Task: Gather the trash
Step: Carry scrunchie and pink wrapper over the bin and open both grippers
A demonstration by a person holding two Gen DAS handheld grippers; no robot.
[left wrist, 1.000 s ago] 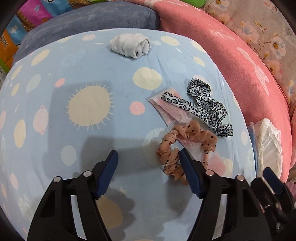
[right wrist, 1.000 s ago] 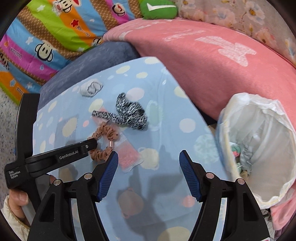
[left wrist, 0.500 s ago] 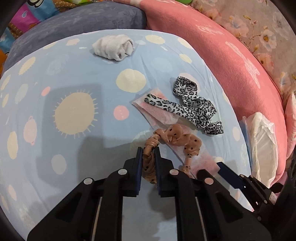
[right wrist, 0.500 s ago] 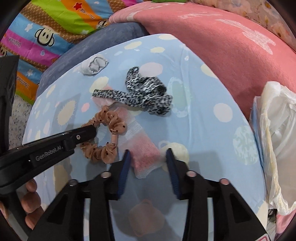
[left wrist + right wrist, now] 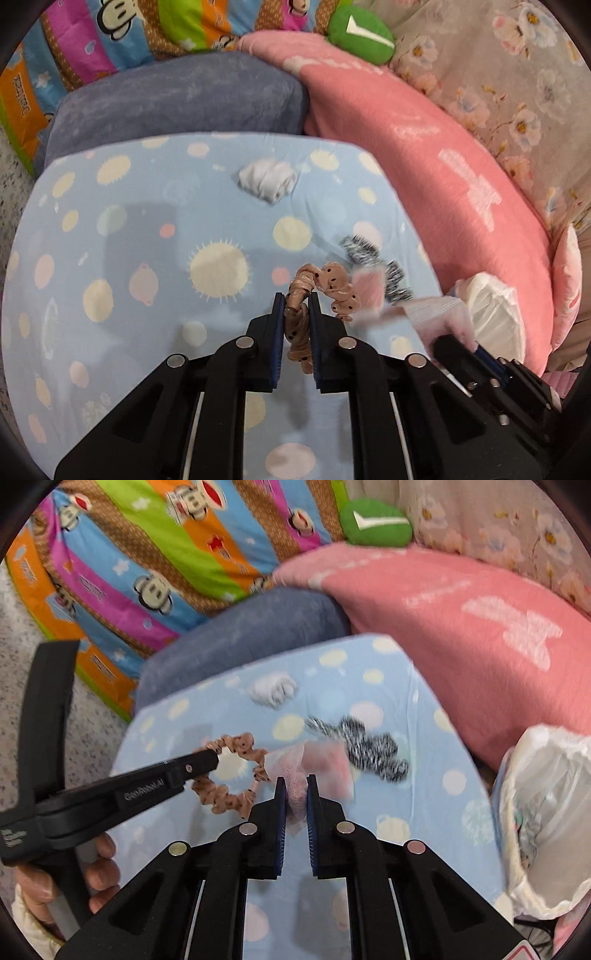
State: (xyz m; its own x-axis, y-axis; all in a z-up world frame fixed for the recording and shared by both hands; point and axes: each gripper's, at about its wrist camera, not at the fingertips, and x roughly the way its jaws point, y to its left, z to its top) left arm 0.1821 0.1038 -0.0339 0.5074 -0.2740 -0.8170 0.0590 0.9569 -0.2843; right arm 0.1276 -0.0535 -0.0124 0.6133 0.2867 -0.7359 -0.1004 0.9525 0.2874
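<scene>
Scrunchie point(image 5: 317, 291) now lifted by left tool point(image 5: 296, 300); right tool point(image 5: 296, 782) now clamping wrapper point(image 5: 317, 768).

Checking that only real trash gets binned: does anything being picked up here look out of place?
Yes. The left gripper is shut on a tan polka-dot fabric scrunchie, a hair accessory rather than litter. The right gripper pinches the pink-and-white wrapper, which does look like trash.

Sheet point(image 5: 129, 229): pale blue with cream, pink and pale green spots and one cream sun. On it: scrunchie point(image 5: 236, 771), tan with dark dots; wrapper point(image 5: 325, 768), translucent pink and white; band point(image 5: 373, 749), black-and-white leopard print; sock point(image 5: 267, 179), white. Beside sheet: blanket point(image 5: 443, 166), pink with white marks; cushion point(image 5: 177, 99), grey-blue.
</scene>
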